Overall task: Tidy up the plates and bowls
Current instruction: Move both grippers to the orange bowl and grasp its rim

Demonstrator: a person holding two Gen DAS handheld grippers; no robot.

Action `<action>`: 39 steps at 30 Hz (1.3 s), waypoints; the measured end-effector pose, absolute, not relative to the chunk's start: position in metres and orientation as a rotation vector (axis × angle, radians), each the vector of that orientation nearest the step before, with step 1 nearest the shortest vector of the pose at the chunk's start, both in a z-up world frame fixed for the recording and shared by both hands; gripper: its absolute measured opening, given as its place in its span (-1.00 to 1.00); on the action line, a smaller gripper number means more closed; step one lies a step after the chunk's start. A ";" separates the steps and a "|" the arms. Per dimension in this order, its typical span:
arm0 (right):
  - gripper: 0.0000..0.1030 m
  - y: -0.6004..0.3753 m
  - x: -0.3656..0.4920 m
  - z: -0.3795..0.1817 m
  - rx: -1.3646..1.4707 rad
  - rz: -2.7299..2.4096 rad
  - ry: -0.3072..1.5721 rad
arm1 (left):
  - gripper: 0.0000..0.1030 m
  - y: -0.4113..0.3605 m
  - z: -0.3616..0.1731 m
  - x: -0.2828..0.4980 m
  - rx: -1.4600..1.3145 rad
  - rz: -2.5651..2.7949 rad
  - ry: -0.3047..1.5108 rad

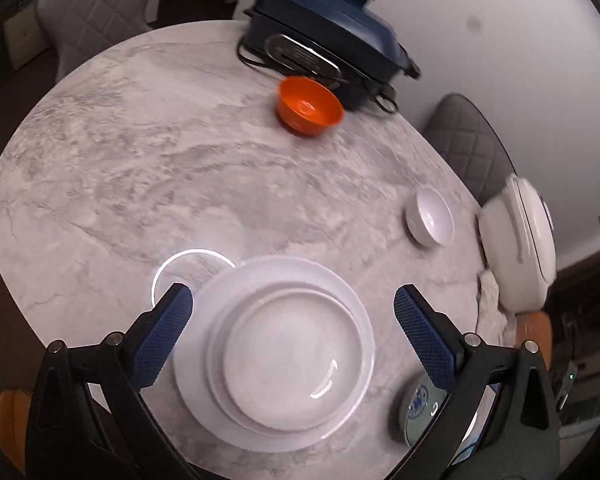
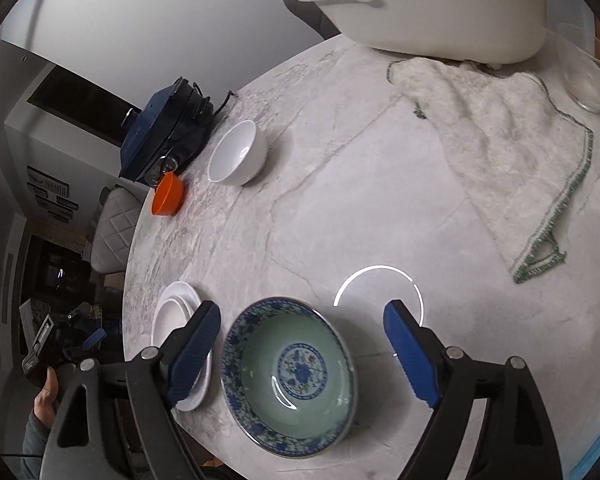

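Dim indoor light, ring-lamp glare on marble table (image 1: 140, 168), blurred left view, fisheye-warped edges

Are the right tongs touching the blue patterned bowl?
Apart. The right wrist view shows the right tongs open, with bare table visible between each pad and the blue patterned bowl.

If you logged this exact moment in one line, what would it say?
left gripper: open above stacked white plates | right gripper: open above patterned bowl | white bowl, orange bowl: apart

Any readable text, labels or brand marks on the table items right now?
None legible.
Dark blue cooker: faint lettering on the lid, too small and blurred to read.
Patterned bowl: floral decoration only, no words.
White rice cooker: no marking can be read.
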State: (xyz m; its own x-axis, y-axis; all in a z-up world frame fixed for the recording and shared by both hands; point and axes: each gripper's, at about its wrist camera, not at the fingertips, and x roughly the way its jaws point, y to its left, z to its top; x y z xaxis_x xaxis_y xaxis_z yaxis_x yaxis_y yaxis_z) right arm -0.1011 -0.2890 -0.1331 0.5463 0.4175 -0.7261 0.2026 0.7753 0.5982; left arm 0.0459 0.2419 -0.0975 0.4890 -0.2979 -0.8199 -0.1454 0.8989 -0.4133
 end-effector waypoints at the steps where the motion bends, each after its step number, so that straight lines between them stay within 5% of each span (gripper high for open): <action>1: 0.69 -0.281 -0.095 -0.131 0.700 0.147 1.005 | 0.99 0.261 -0.099 0.054 -0.476 -0.075 1.063; 10: 0.70 -0.214 -0.032 -0.129 0.853 0.034 1.030 | 0.99 0.370 -0.131 0.161 -0.390 -0.097 1.178; 18: 0.70 -0.112 0.118 -0.086 0.659 0.178 1.021 | 0.99 0.347 -0.147 0.294 -0.194 -0.310 1.221; 23: 0.68 -0.060 0.213 -0.105 0.675 0.271 1.091 | 0.99 0.320 -0.160 0.362 -0.138 -0.404 1.227; 32: 0.22 -0.013 0.285 -0.164 0.729 0.314 1.219 | 0.94 0.299 -0.198 0.417 -0.107 -0.455 1.270; 37: 0.07 -0.009 0.295 -0.178 0.736 0.317 1.251 | 0.35 0.294 -0.211 0.434 -0.115 -0.501 1.296; 39: 0.01 -0.008 0.298 -0.183 0.752 0.311 1.258 | 0.29 0.290 -0.217 0.437 -0.103 -0.512 1.308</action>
State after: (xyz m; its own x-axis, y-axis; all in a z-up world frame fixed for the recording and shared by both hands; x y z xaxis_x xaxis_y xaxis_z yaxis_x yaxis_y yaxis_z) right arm 0.2983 -0.0080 -0.1833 0.3064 0.5978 -0.7408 0.1835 0.7265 0.6622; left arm 0.4373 0.2896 -0.2171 0.1662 -0.4159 -0.8941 0.3021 0.8846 -0.3553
